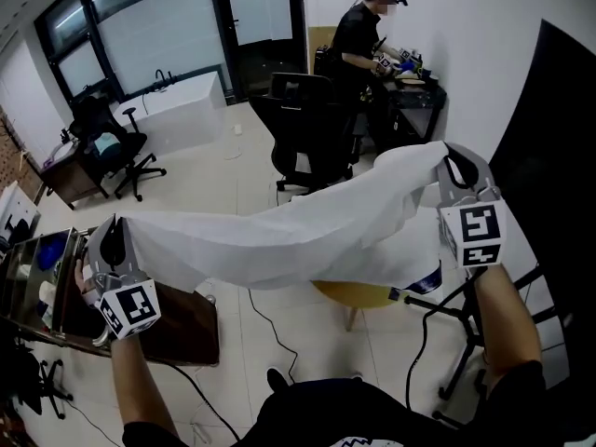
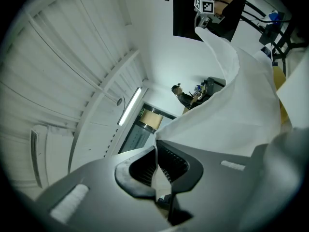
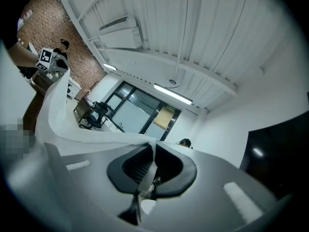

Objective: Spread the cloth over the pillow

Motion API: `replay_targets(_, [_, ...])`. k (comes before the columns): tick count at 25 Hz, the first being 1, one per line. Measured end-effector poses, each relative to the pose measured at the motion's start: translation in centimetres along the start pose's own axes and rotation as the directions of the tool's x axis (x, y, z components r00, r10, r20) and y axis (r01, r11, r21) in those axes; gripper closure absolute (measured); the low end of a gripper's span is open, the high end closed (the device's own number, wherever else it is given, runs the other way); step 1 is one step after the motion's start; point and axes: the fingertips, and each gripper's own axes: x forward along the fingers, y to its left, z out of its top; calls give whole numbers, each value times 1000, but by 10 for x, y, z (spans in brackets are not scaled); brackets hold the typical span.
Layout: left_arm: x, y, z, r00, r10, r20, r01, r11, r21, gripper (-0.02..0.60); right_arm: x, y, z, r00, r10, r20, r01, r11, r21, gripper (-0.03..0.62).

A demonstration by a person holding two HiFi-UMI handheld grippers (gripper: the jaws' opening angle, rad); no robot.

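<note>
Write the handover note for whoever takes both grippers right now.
Left gripper: shut on one end of the white cloth.
Right gripper: shut on the other end.
Cloth: in the air, stretched between them, sagging mid-span above a yellow stool.
Done: cloth lifted and opened out.
Left: pillow not made out here; find it, lower the cloth over it, release.
</note>
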Motion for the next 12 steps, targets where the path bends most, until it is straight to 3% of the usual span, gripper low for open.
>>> replay_targets(12, [33, -50, 127, 993, -64, 102, 68, 997, -30, 580, -37, -83, -38, 999, 13, -35, -13, 1000, -6, 580])
